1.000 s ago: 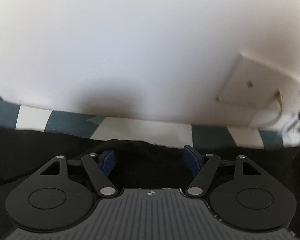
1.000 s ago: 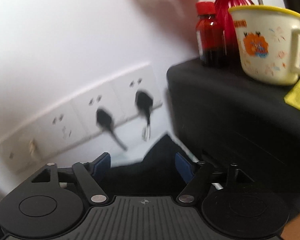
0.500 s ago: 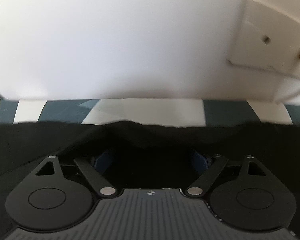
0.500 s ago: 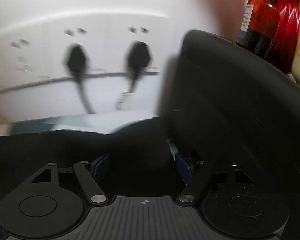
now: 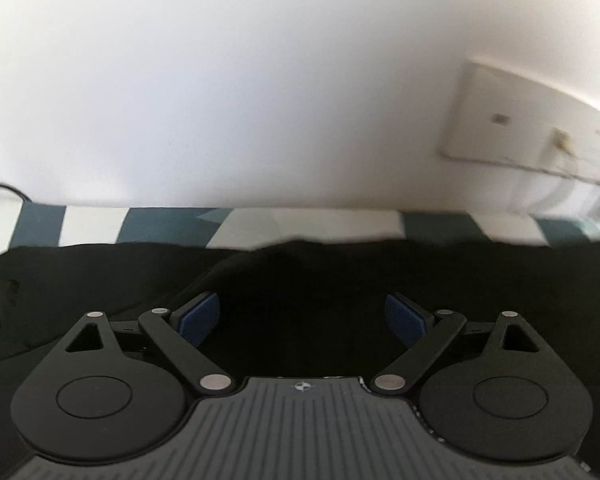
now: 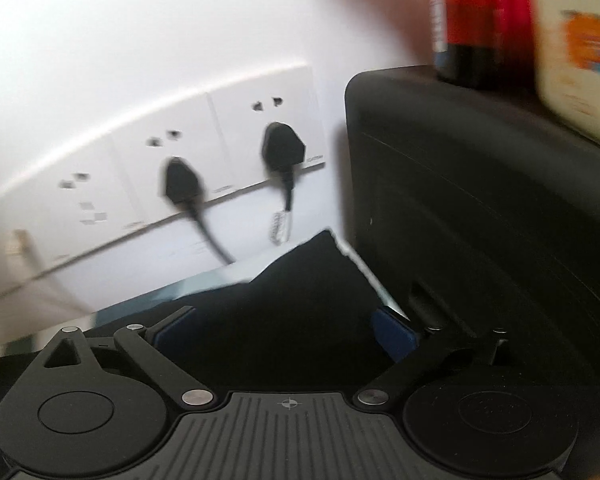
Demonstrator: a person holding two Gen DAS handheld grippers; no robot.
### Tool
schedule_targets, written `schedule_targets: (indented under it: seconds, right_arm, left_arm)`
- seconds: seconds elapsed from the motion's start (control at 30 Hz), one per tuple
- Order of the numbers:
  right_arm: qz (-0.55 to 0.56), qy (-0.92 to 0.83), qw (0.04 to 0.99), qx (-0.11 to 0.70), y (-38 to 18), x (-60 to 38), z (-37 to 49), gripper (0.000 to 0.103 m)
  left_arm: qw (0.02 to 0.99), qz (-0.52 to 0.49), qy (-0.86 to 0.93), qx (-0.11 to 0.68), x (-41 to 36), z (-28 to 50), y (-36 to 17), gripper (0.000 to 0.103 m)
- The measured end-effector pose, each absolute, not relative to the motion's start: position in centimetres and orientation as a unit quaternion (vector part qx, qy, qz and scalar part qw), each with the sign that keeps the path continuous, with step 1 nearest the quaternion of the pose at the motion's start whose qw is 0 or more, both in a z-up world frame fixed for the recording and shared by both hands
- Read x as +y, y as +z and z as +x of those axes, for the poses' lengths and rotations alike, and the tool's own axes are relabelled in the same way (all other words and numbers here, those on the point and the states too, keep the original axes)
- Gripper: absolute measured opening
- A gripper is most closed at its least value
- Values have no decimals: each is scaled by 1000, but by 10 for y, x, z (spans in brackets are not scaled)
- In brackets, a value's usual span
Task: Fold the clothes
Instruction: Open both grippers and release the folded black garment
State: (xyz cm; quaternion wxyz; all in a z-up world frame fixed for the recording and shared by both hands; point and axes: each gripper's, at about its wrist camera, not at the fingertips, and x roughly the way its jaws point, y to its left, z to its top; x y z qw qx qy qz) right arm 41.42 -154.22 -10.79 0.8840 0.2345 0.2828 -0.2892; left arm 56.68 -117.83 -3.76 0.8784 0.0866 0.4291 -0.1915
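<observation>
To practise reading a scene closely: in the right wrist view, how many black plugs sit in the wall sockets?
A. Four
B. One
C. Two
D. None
C: two black plugs sit in neighbouring sockets on the white panel, each with a cord hanging down; the other sockets show bare holes.

Home room — wall sockets [image 6: 220, 152], mug [image 6: 580, 40], bottle [image 6: 460, 20]

Bright wall [image 5: 260, 80], motion blur rightward, fisheye-dark corners, black garment [image 5: 300, 280] lacks detail
</observation>
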Motion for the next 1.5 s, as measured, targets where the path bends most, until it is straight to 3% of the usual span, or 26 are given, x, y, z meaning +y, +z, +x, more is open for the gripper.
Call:
schedule_targets:
  seconds: [0.2,0.4,0.73,1.07,1.37,1.43,1.5]
  right_arm:
    - [224,-268,884,312,-101,-1485,347,94]
    - [218,-277,865,356,-115,-1433,303,94]
    - [206,-270,867,364,-111,-1414,297,94]
    - [190,-299,864,357,-105,-1420,305,94]
    - [177,-308,860,366,-115,-1433,304,93]
    - [176,-307,863,361,-113,-1434,301,93]
    - [201,-296,864,354,-112,-1439,296,85]
  left_arm:
    - [868,122,-269,400,-1128,476,-8,94]
    - [862,196,-267,384,-1091,399,-42,94]
    - [903,213,-144,344,-1082,402,-92,97]
    - [939,181,-22,290,-1034,350,-69,95]
    - [923,276,-41,264,-1084,372,-90,96]
    - [926,269,-20,263,-1077,382,-89,87]
    - [928,239,-54,282,-1063,388,-83,50]
